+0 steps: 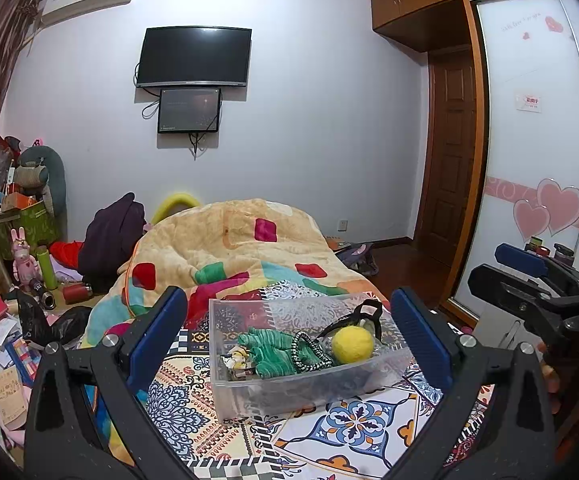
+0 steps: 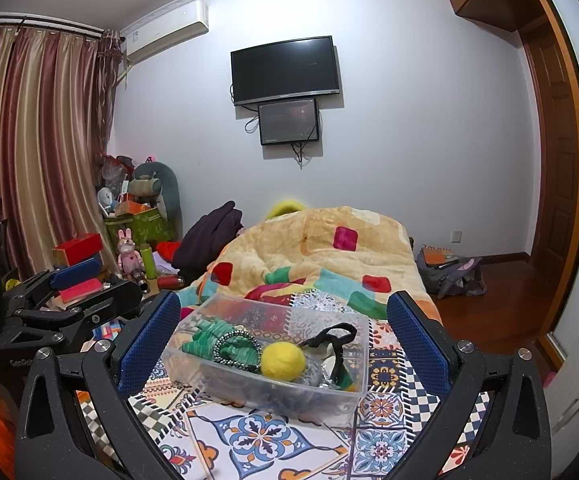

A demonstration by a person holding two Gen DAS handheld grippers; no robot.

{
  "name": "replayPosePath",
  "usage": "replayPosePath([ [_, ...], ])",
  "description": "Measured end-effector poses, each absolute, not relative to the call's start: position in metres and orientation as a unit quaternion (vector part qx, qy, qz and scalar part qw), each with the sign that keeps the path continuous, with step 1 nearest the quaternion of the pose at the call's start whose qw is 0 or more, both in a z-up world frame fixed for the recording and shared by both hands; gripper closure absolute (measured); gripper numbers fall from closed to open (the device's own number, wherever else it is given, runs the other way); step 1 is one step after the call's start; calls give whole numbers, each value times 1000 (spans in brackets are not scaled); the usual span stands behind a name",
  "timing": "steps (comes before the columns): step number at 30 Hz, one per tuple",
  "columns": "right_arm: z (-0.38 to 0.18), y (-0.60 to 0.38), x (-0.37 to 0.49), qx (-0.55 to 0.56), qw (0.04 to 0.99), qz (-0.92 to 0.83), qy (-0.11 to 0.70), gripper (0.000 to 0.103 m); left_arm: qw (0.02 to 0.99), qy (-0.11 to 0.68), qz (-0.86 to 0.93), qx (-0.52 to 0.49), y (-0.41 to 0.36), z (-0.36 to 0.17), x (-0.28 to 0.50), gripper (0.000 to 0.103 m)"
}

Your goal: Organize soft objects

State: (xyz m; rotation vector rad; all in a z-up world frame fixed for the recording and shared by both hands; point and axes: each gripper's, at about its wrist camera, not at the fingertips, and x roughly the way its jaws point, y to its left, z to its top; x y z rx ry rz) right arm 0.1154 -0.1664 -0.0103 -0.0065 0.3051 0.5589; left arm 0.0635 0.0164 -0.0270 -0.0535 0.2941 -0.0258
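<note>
Fingers (image 1: 161,332) of both the left gripper (image 1: 289,336) and right gripper (image 2: 285,340) stand apart and empty, framing the clear plastic bin (image 1: 309,390) on the bed (image 2: 273,440), already holding a yellow ball (image 1: 352,344), green cloth (image 1: 277,354) and beaded cord (image 1: 309,350); loading looks largely done, so next likely means fetching any remaining soft item.

1. The wall (image 2: 409,120) was pale, with a dark TV (image 2: 285,70) mounted on it and a smaller screen (image 2: 288,121) just below.
2. An air conditioner (image 2: 167,30) hung near the ceiling, beside striped curtains (image 2: 37,140).
3. A wooden door (image 1: 451,152) stood at the right, by a wardrobe (image 1: 537,120) with pink hearts.
4. The floor (image 2: 497,312) was dark wood.
5. A bed (image 2: 329,256) carried a patchwork quilt.
</note>
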Motion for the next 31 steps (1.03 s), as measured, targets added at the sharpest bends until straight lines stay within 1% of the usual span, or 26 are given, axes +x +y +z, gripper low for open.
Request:
replayPosePath([
  [31, -13, -167, 119, 1, 949, 276, 155, 0, 987, 153, -28, -31, 20, -23, 63, 0],
])
